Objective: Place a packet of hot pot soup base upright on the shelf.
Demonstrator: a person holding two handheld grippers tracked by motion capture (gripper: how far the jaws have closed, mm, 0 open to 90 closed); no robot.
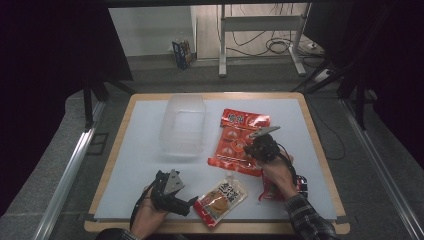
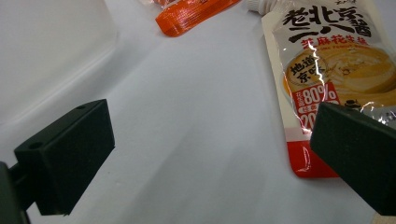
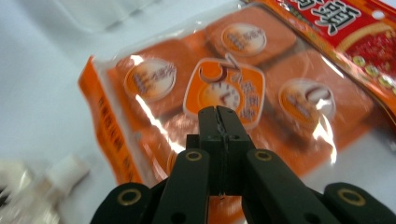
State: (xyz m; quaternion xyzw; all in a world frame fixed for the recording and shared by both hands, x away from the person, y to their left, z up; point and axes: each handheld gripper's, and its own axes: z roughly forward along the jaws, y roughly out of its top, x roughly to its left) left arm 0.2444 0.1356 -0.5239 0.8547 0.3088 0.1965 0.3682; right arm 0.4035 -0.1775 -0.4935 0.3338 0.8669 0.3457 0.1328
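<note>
Nearest the table's near edge, the left claw [image 1: 192, 201] rests low, its jaws spread wide and holding nothing; in the left gripper view one black pad sits just over the red bottom corner of the spouted sauce pouch [image 2: 327, 84], which lies flat beside the near edge. Right claw [image 1: 248, 148] hovers over the lower part of the large red snack bag [image 1: 239, 141], jaws pressed together with nothing visibly between them. That bag lies flat right of the table's centre, its top pointing toward the far edge. A clear plastic bin [image 1: 182, 125] stands left of it, toward the far left. A small red packet [image 1: 270, 192] lies partly under the person's right wrist, toward the near right corner. Judged step: taking up a package for the bin. For a sound grip, the right claw should first part its jaws, then close on the bag's sealed edge rather than its slick, flat face.
</note>
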